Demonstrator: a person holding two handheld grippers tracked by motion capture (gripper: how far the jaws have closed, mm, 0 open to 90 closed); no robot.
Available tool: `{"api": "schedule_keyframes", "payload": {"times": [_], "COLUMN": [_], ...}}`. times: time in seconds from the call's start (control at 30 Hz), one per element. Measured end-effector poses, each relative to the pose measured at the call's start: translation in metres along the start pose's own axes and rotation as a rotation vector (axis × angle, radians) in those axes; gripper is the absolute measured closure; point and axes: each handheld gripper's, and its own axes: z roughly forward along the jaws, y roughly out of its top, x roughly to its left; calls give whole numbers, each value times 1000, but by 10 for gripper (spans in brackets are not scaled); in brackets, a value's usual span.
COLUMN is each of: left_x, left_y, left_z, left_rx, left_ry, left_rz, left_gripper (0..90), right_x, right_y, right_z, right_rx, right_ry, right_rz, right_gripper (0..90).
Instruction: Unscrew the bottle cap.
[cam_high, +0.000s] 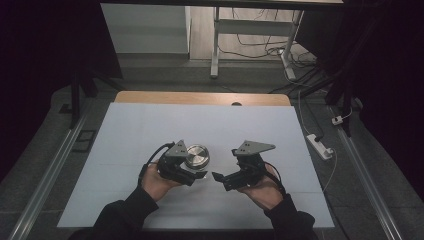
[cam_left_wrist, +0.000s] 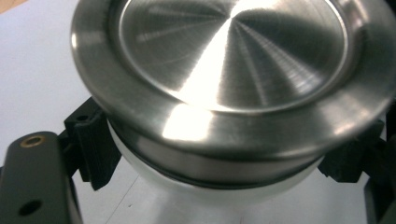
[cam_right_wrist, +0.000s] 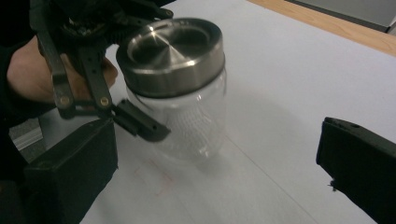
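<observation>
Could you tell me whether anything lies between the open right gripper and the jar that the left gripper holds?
Nothing visible does. Only bare white table separates the right gripper from the jar, which the left gripper clamps below the lid.

Both forearms wear dark long sleeves that end at the wrists. The left claw (cam_high: 200, 175) and the right claw (cam_high: 218, 177) are black, each topped by a grey three-cornered plate and trailing a black cable. Brass-coloured screws sit in the thin black linkage bars; the jaw pads are blocky and ribbed
</observation>
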Motion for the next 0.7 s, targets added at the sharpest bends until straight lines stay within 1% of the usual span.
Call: {"api": "schedule_keyframes", "payload": {"times": [0.2, 0.23, 0.27, 0.3, 0.4, 0.47, 0.6, 0.67, 0.7], "left_x": [-2, -2, -2, -3, -4, -6, -8, -9, -9], "left_y": [0, 0, 0, 0, 1, 1, 2, 3, 3], "left_z": [1, 1, 1, 1, 2, 3, 5, 6, 6], "left_rx": [-6, -7, -8, -8, -2, 4, 12, 14, 14], "left_ry": [12, 10, 12, 15, 17, 21, 24, 23, 23], "left_rz": [-7, -7, -7, -7, -6, -4, 0, 1, 1], "left_gripper": [158, 158, 158, 158, 158, 158, 158, 157, 157], "right_x": [6, 6, 7, 7, 12, 15, 17, 19, 19], "right_y": [16, 16, 20, 20, 25, 27, 30, 32, 32], "right_z": [16, 16, 22, 22, 33, 38, 43, 49, 49], "right_rx": [-5, -5, -2, -2, 3, 4, 7, 12, 12], "right_ry": [18, 18, 22, 22, 25, 20, 17, 26, 26], "right_rz": [-14, -14, -21, -21, -33, -43, -44, -60, -60], "right_gripper": [0, 0, 0, 0, 0, 14, 40, 72, 72]}}
